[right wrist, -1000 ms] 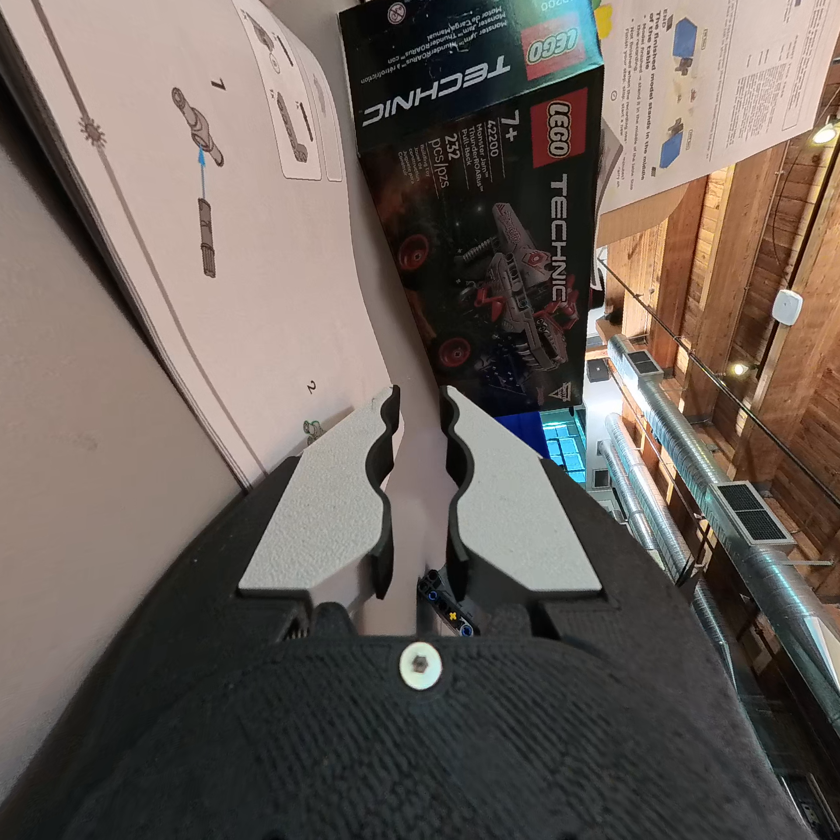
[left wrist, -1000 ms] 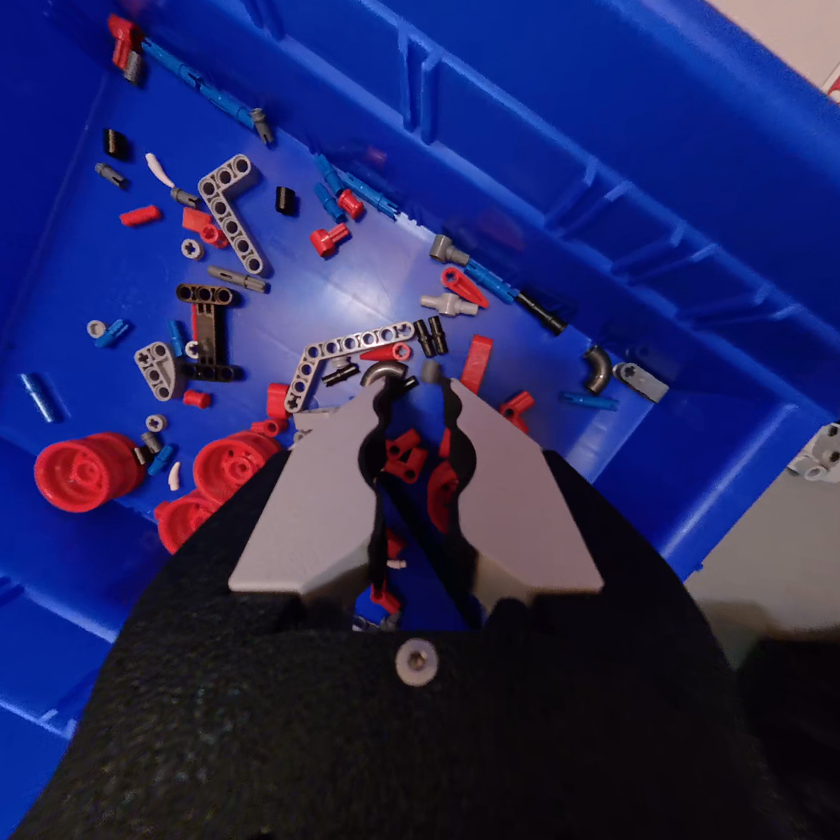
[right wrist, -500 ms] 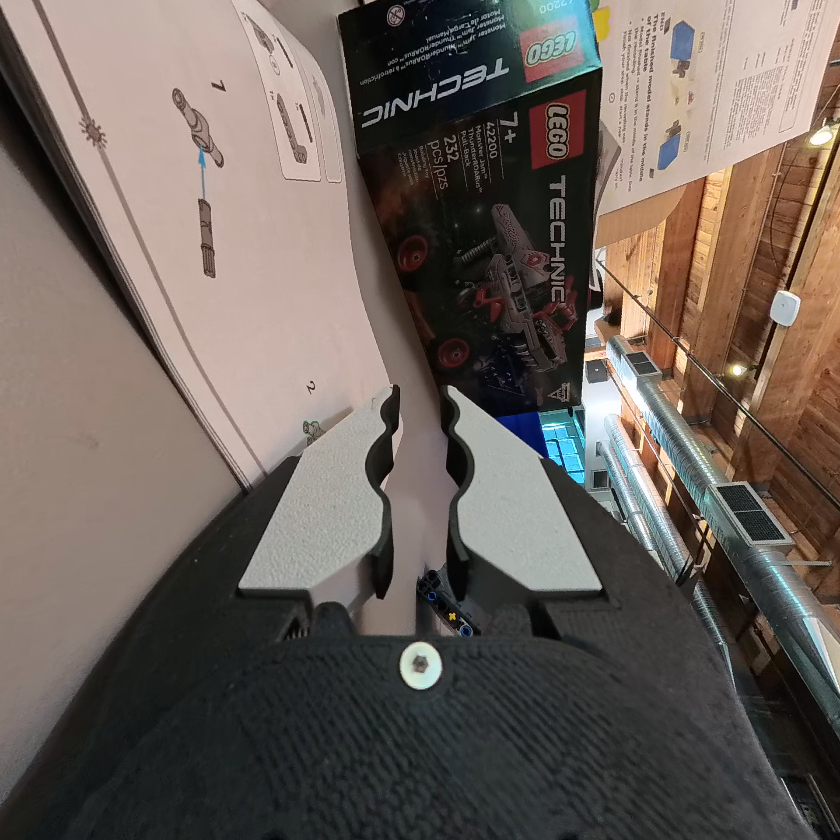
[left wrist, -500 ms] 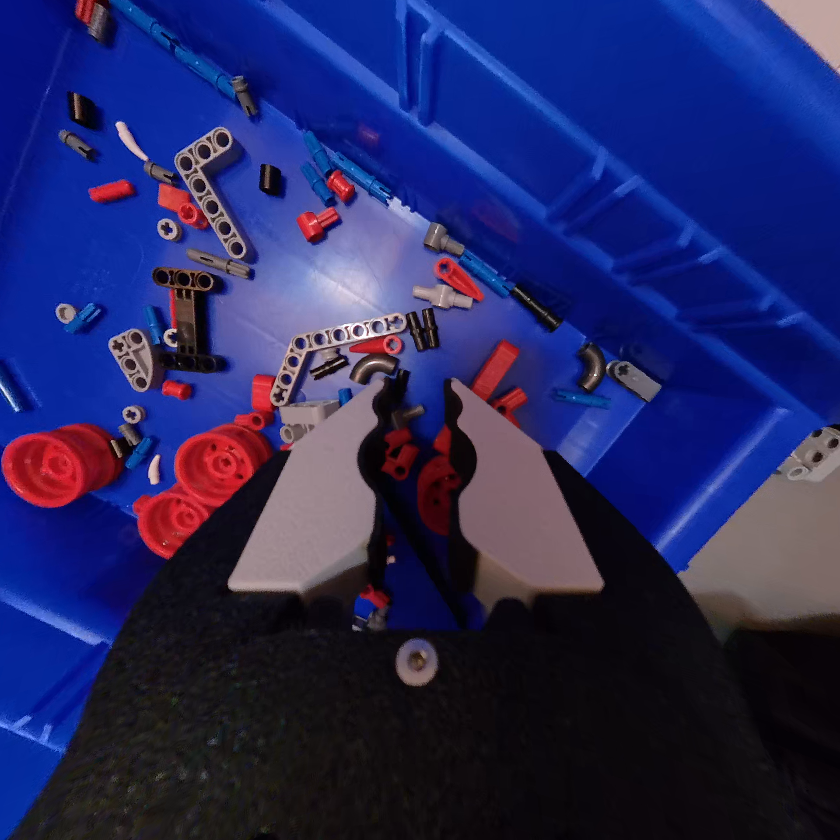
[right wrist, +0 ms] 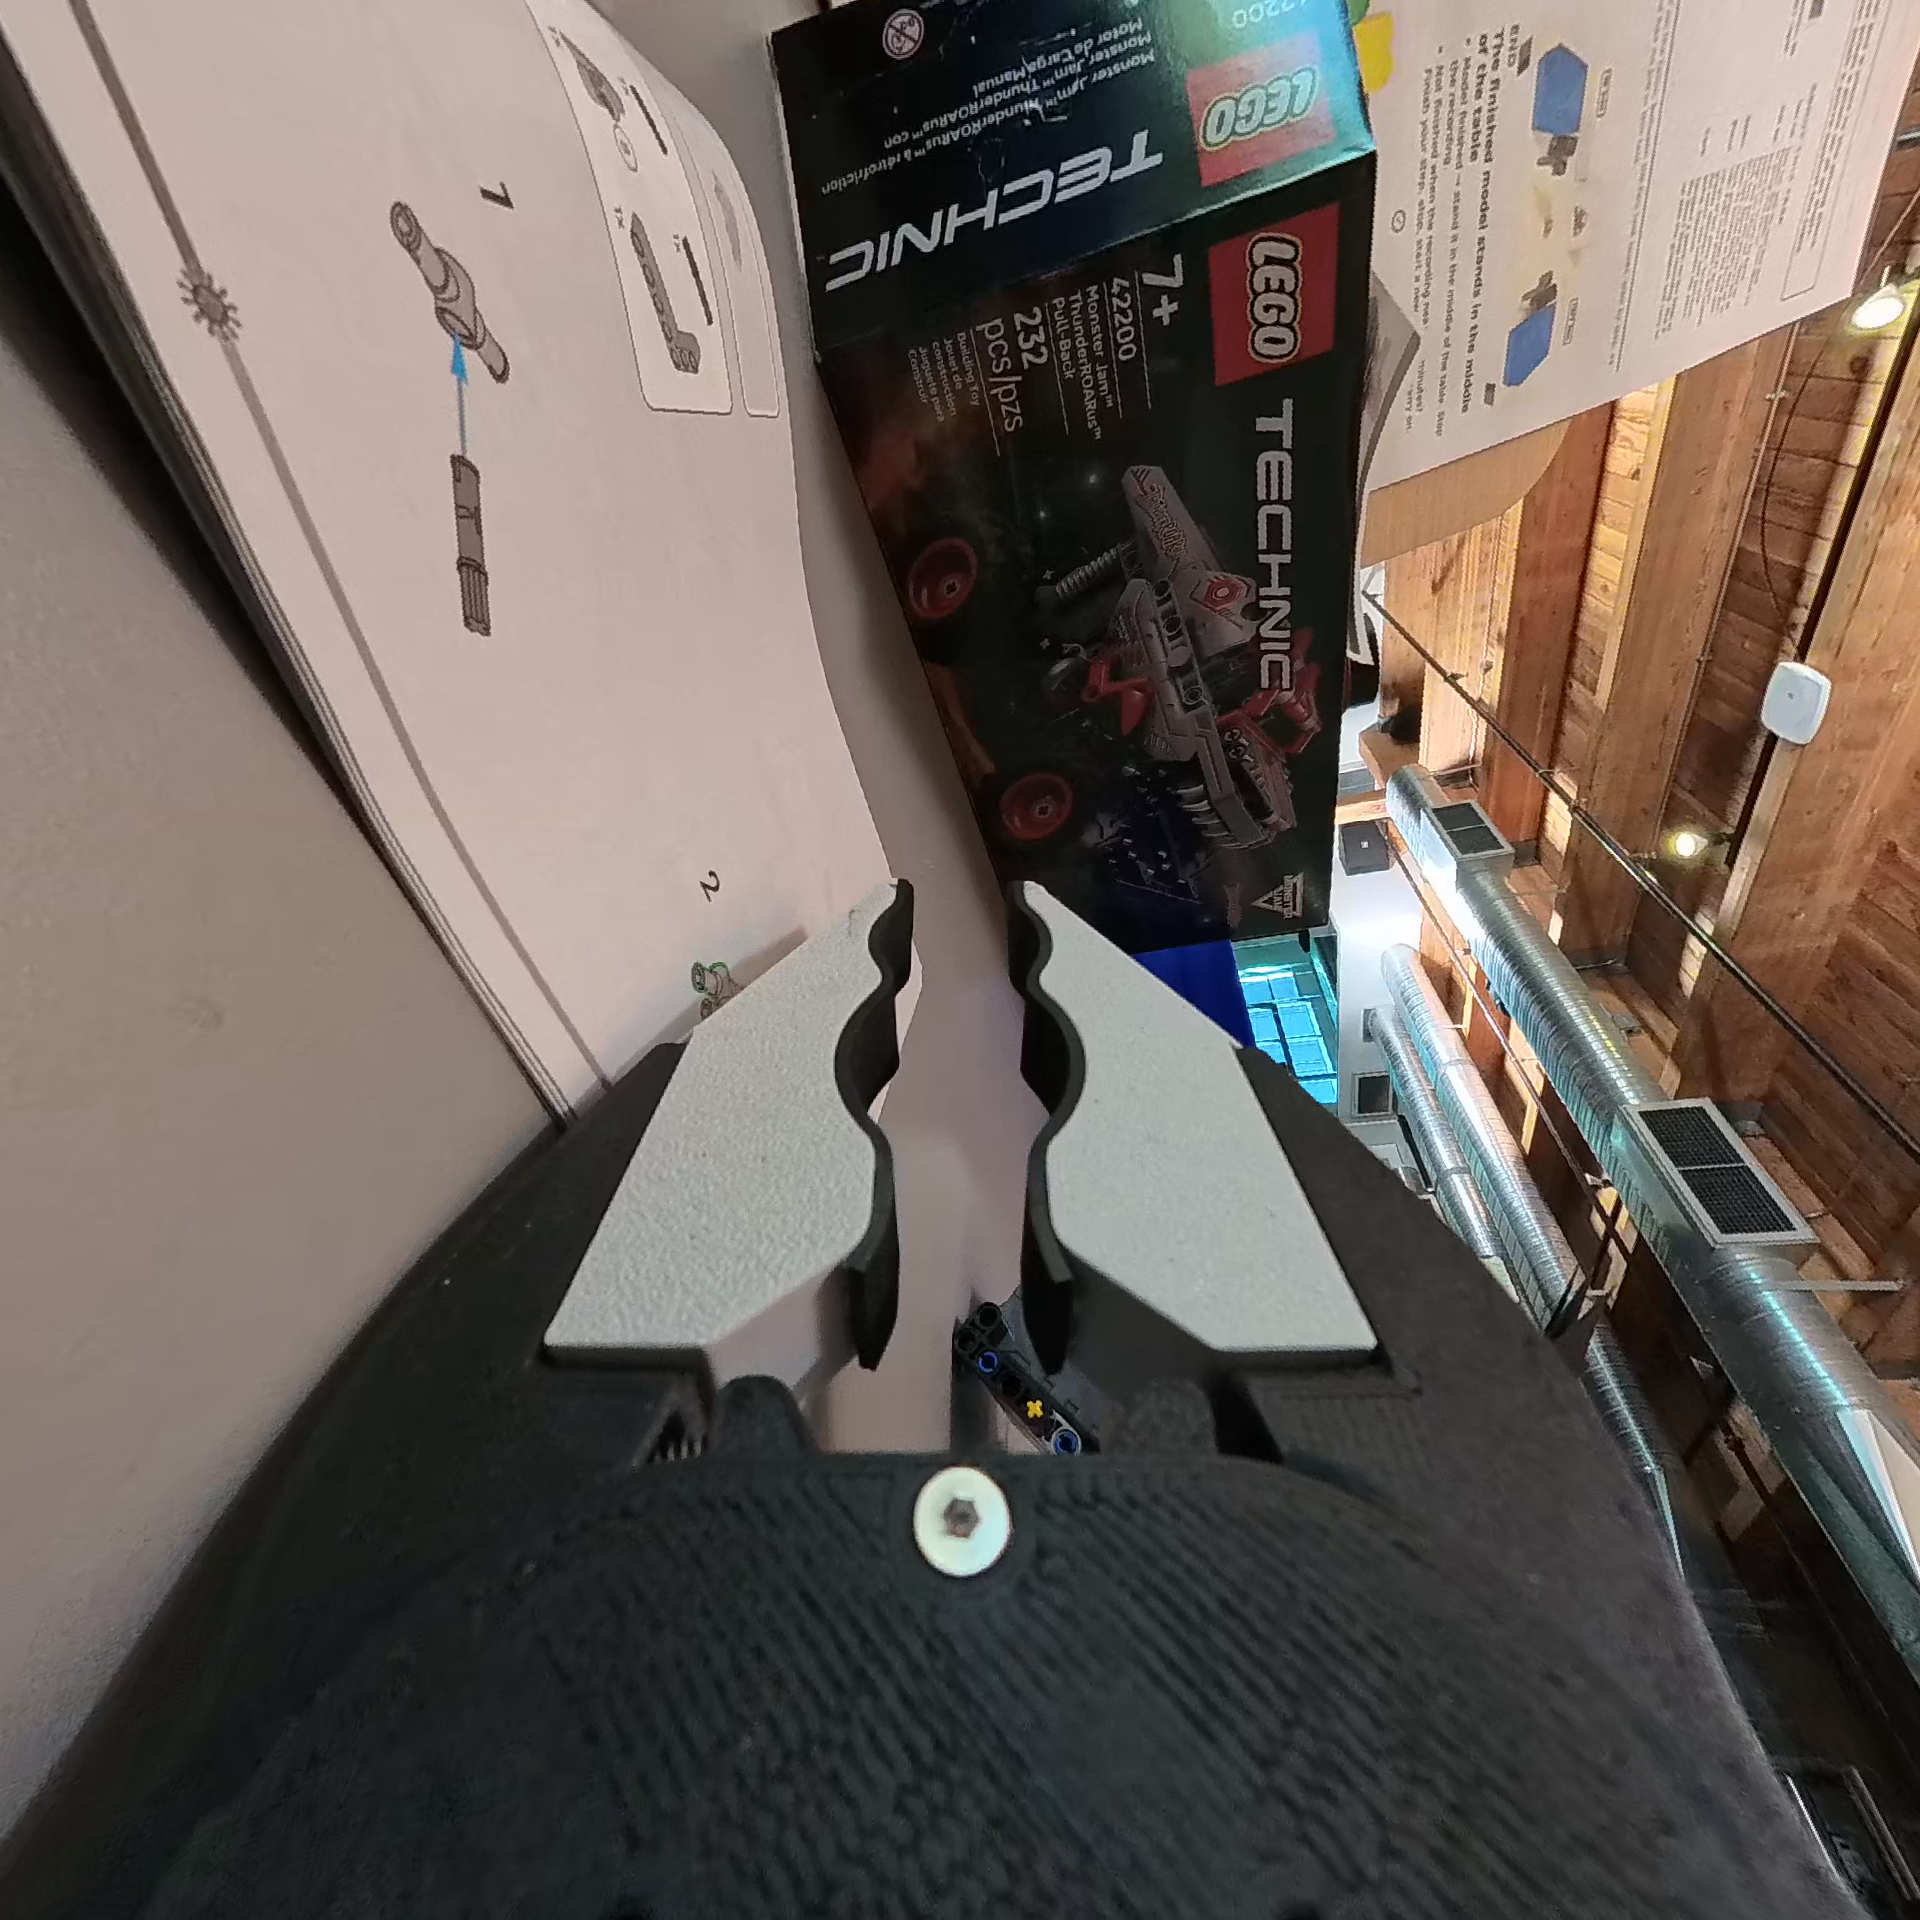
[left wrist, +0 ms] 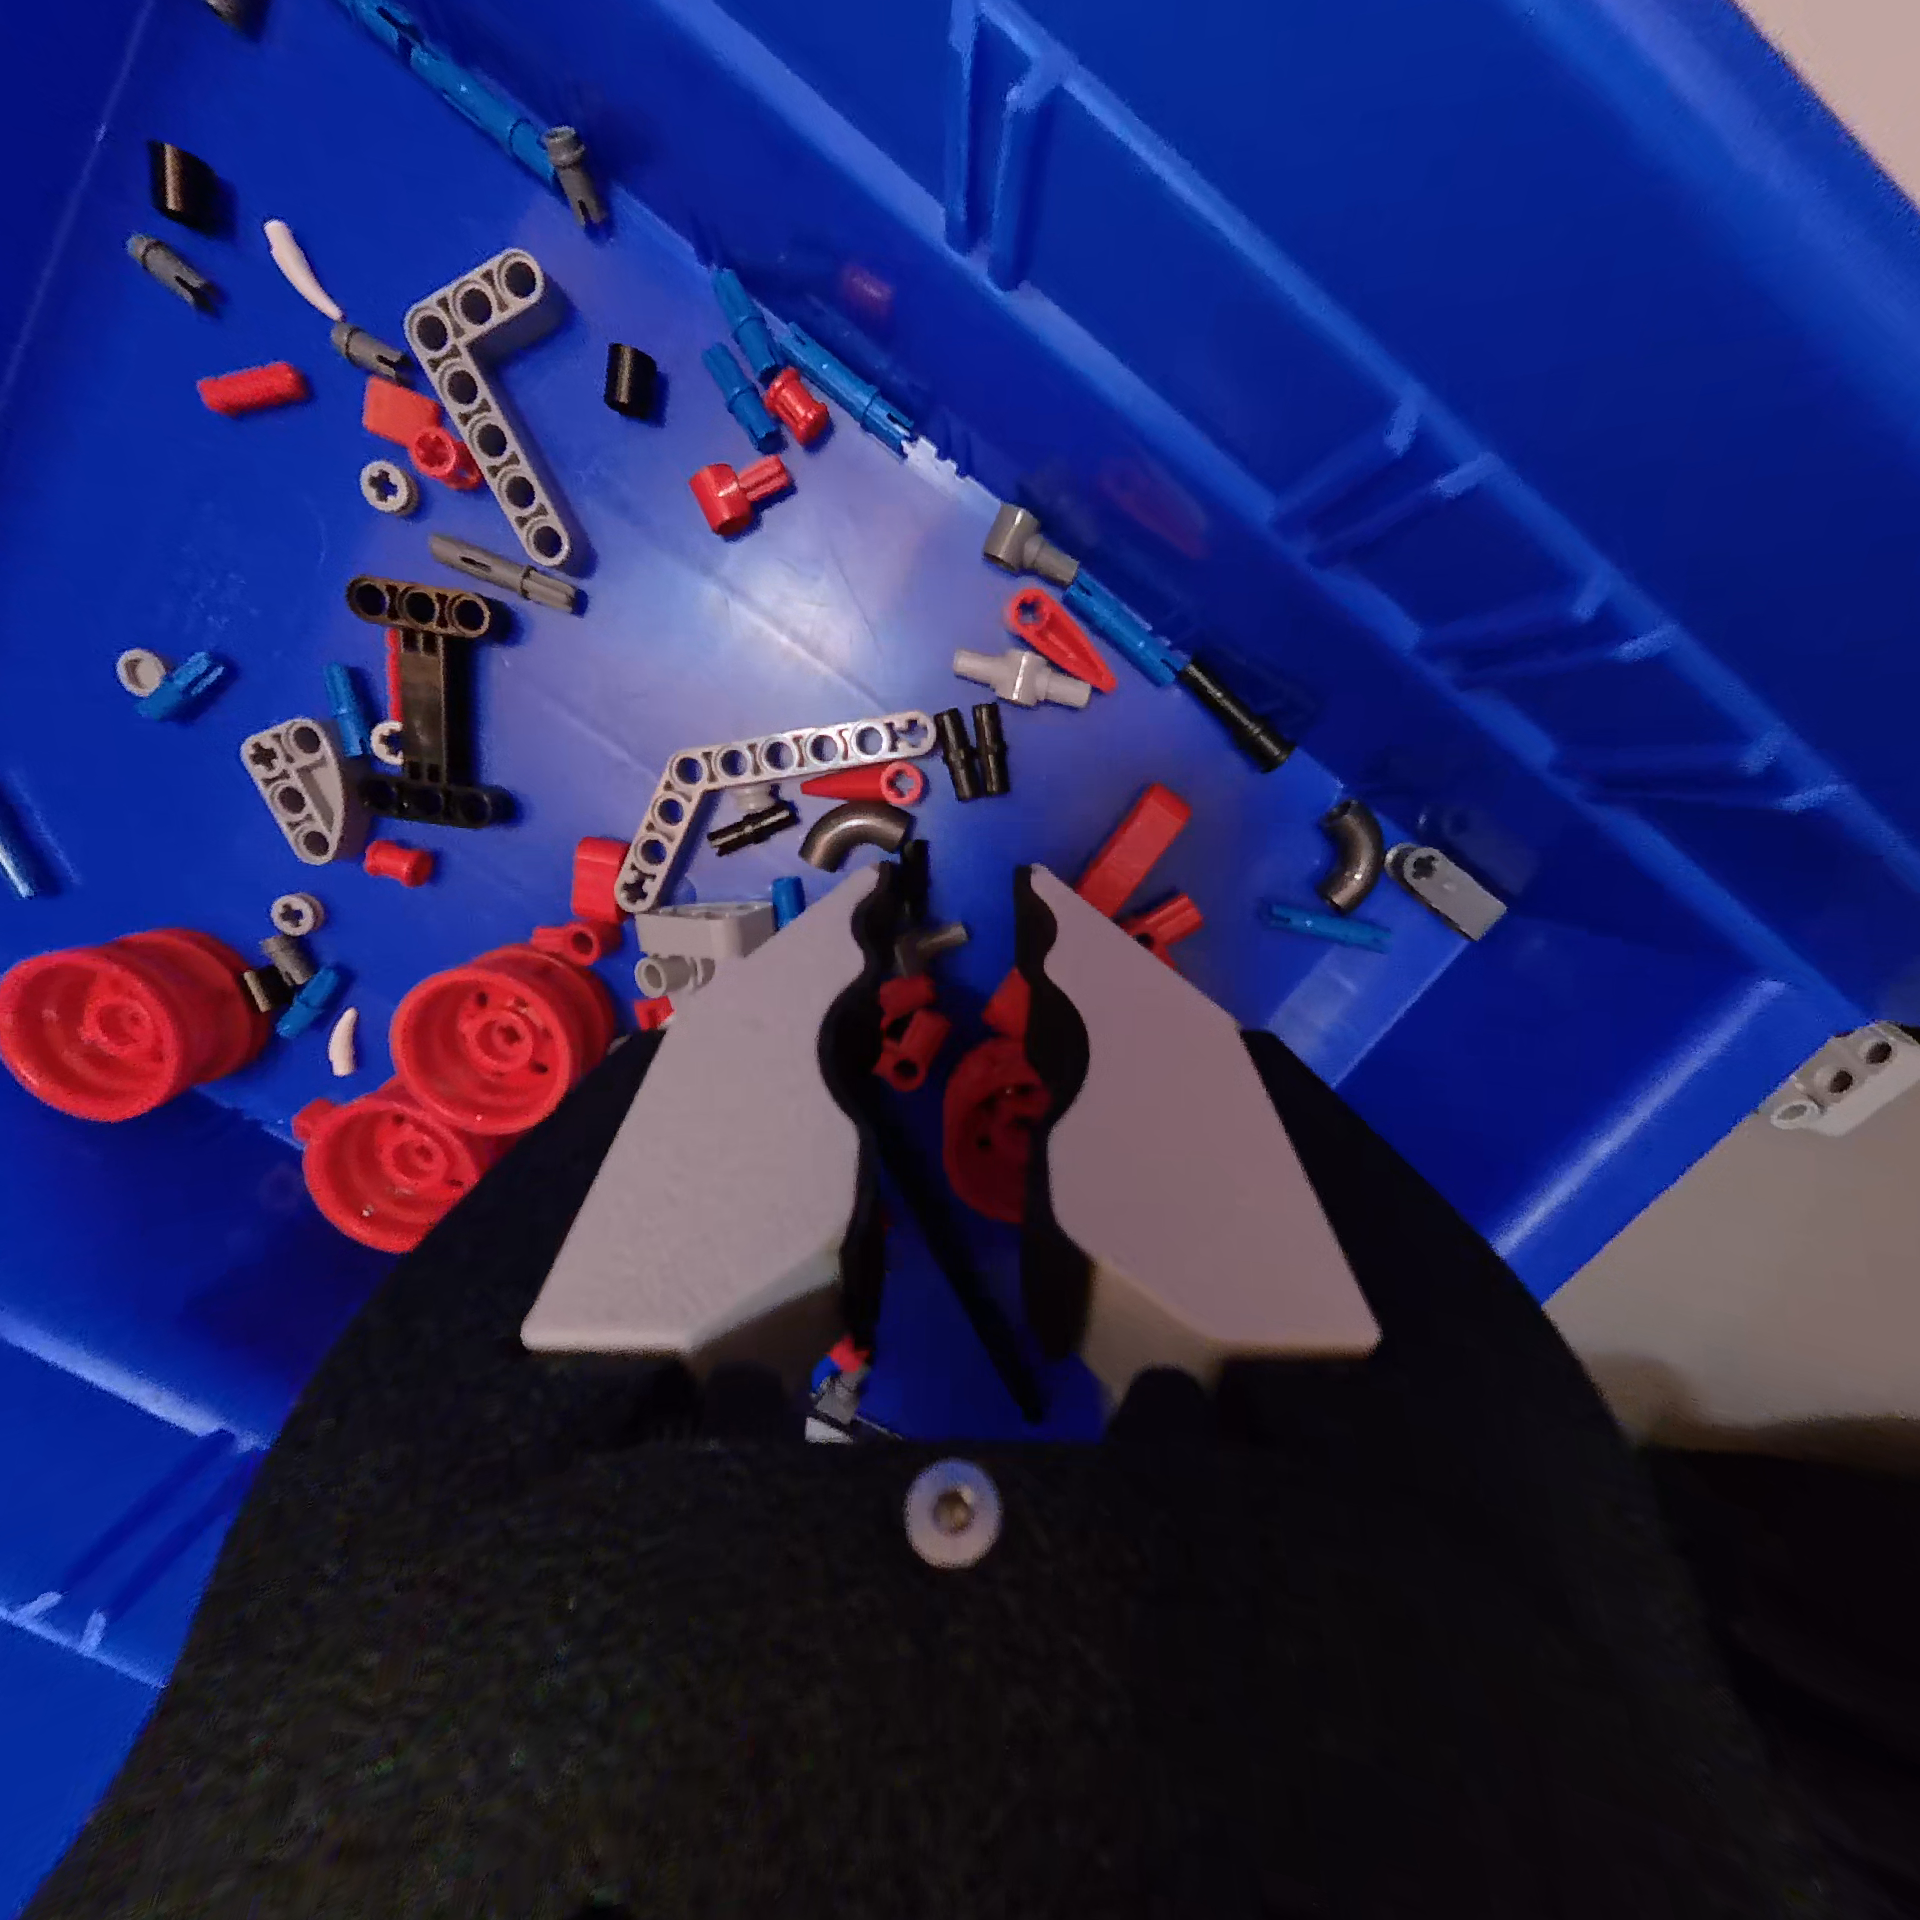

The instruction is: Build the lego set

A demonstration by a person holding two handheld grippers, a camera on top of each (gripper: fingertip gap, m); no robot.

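Blue bin (left wrist: pixel 1351 312) of loose parts fills only the left view; the right shows a manual (right wrist: pixel 582 582); both jaws narrowly parted, empty.

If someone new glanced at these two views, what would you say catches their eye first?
Probably the bright blue plastic bin filling the left wrist view, its floor strewn with small pieces and three big red wheel hubs at lower left. In the right wrist view, the dark set box stands beyond the open instruction booklet.
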